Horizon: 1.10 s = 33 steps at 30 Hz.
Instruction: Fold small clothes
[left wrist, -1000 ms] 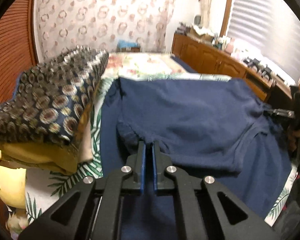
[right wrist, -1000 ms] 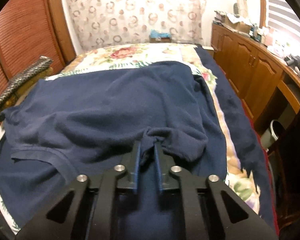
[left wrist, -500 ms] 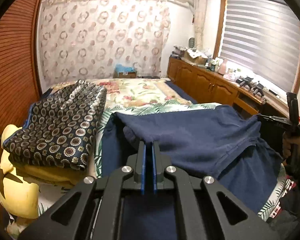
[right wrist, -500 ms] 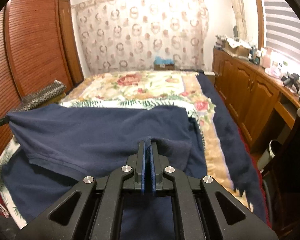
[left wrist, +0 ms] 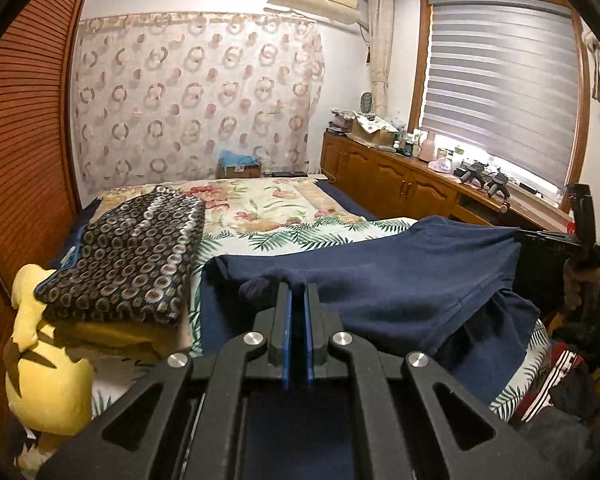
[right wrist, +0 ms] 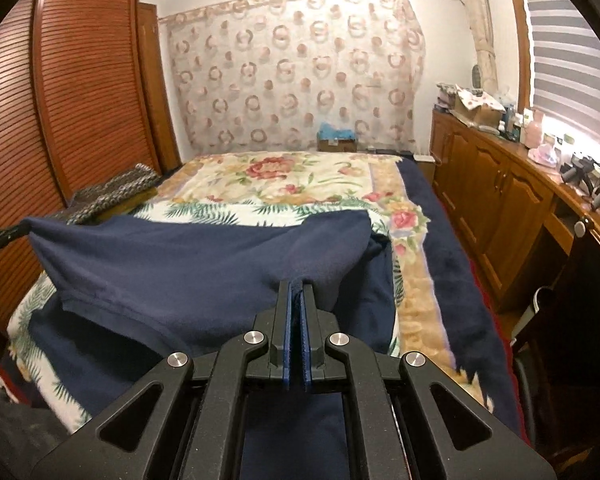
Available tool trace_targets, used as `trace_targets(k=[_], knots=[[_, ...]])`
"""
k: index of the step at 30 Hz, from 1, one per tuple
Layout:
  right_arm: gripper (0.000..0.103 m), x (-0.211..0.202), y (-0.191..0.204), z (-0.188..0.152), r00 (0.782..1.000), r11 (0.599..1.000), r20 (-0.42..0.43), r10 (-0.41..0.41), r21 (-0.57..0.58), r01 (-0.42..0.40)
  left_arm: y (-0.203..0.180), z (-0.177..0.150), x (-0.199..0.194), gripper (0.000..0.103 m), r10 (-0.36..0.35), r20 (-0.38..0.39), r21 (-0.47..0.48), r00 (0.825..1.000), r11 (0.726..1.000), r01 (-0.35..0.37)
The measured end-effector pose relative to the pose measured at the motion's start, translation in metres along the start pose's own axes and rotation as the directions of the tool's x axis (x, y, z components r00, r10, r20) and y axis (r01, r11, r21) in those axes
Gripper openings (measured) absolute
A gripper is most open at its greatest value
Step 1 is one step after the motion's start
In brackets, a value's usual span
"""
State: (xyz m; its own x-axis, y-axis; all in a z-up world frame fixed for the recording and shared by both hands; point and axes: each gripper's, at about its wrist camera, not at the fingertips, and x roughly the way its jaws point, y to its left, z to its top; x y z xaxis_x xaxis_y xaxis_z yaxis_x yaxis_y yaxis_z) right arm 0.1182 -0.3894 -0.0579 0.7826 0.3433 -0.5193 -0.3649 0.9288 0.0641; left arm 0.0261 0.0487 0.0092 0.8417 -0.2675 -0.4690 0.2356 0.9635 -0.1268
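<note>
A navy blue shirt (left wrist: 400,280) hangs stretched above the bed between my two grippers. My left gripper (left wrist: 297,286) is shut on a bunched corner of the shirt. In the right wrist view the same shirt (right wrist: 188,264) spans leftwards, and my right gripper (right wrist: 297,285) is shut on its other corner. The lower part of the shirt still lies on the bed, with a hemmed edge (right wrist: 100,300) folded over. The right gripper also shows at the far right of the left wrist view (left wrist: 580,236).
The bed carries a floral blanket (right wrist: 276,184). A folded patterned cloth (left wrist: 132,252) rests on yellow cushions (left wrist: 48,372) at the left. Wooden cabinets (right wrist: 500,200) with clutter line the right side. A louvred wooden wardrobe (right wrist: 80,80) stands on the left.
Both grippers have lifted and tilted upward, raising the shirt's held edge off the bed. The fabric now hangs taut between them instead of lying flat.
</note>
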Motion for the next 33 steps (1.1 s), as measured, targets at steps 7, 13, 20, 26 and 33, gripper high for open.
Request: trace_targets(k=[7, 13, 20, 26, 33], knots=[[0.001, -0.009, 0.013, -0.037, 0.995, 1.000, -0.099, 0.011, -0.018, -0.013, 0.004, -0.032, -0.005, 0.003, 0.017, -0.065, -0.021, 0.998, 1.000, -0.019], [0.001, 0.014, 0.006, -0.076, 0.978, 1.000, -0.210, 0.013, 0.021, -0.008, 0.009, -0.074, 0.003, 0.003, 0.026, -0.149, -0.079, 0.989, 0.996, -0.038], [0.001, 0.021, 0.005, -0.083, 0.973, 0.999, -0.227, 0.027, 0.034, -0.019, 0.011, -0.099, 0.012, 0.003, 0.037, -0.215, -0.108, 0.976, 0.992, -0.061], [0.006, 0.014, 0.007, -0.076, 0.977, 1.000, -0.214, 0.012, 0.010, -0.010, 0.004, -0.107, 0.017, 0.004, 0.054, -0.243, -0.095, 0.969, 0.992, -0.079], [0.047, 0.009, 0.003, -0.067, 0.983, 0.998, -0.171, -0.063, -0.019, 0.061, 0.000, -0.104, 0.012, 0.021, 0.067, -0.238, -0.068, 0.969, 0.994, -0.085]])
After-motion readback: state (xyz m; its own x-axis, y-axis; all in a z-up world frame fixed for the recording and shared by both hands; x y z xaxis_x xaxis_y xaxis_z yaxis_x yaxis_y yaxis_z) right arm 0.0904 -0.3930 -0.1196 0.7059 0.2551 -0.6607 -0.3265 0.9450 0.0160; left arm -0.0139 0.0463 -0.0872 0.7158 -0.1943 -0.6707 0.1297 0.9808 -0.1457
